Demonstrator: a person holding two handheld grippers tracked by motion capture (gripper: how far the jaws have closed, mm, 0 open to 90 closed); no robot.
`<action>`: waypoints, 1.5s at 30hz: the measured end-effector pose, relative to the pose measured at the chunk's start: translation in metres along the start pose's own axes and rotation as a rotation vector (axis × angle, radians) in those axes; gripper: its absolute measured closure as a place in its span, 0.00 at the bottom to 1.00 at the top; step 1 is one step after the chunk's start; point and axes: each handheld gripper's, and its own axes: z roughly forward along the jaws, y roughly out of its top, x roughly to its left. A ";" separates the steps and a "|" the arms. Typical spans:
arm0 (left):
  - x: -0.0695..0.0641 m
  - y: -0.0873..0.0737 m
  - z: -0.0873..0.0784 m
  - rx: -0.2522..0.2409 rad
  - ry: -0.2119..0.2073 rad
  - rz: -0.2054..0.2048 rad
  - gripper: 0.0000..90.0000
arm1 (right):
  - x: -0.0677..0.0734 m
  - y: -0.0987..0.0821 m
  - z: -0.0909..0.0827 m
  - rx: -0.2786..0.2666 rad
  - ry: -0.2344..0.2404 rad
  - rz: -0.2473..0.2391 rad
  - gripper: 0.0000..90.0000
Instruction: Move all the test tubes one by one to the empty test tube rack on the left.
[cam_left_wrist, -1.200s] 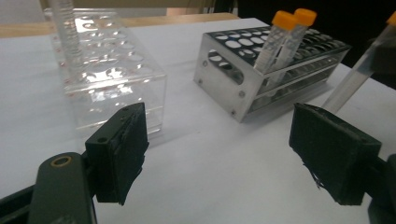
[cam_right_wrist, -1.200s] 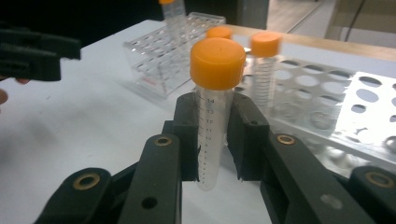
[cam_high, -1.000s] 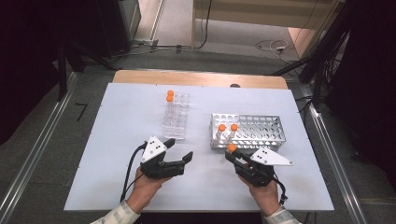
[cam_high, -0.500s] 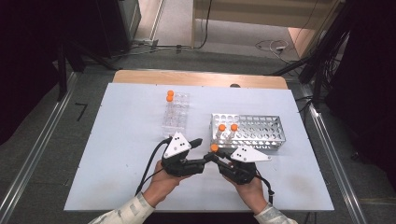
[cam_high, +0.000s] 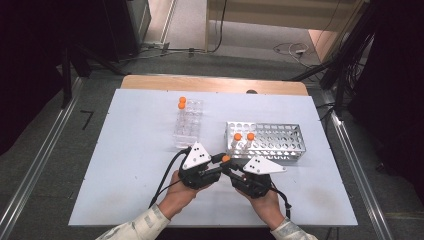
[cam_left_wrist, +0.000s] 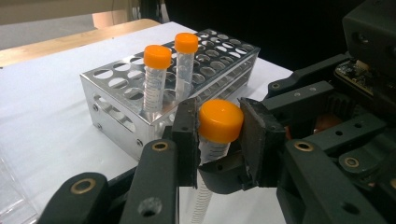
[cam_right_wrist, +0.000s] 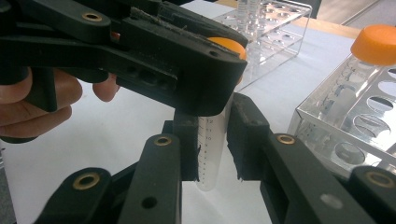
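High view: metal rack (cam_high: 280, 142) holds two orange-capped tubes (cam_high: 237, 137).

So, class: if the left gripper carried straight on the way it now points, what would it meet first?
Probably the right gripper, which faces it directly across the orange-capped tube that both hold. The left gripper clamps the cap; the metal rack stands further back, seemingly off to one side, though depth is unclear.

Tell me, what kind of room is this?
Probably a lab or test room. Orange-capped test tubes stand in a metal rack on a white table, a clear plastic rack sits beside it, and cables trail over the floor behind.
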 end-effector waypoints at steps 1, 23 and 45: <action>0.000 0.000 0.000 0.000 0.000 -0.003 0.76 | 0.000 0.000 0.000 0.000 0.000 0.001 0.80; 0.018 0.003 -0.015 -0.011 0.054 -0.030 0.77 | -0.016 0.000 -0.015 -0.006 -0.036 0.067 0.30; 0.064 0.018 -0.055 -0.096 0.154 -0.142 0.77 | -0.043 -0.015 -0.047 -0.005 -0.092 0.130 0.25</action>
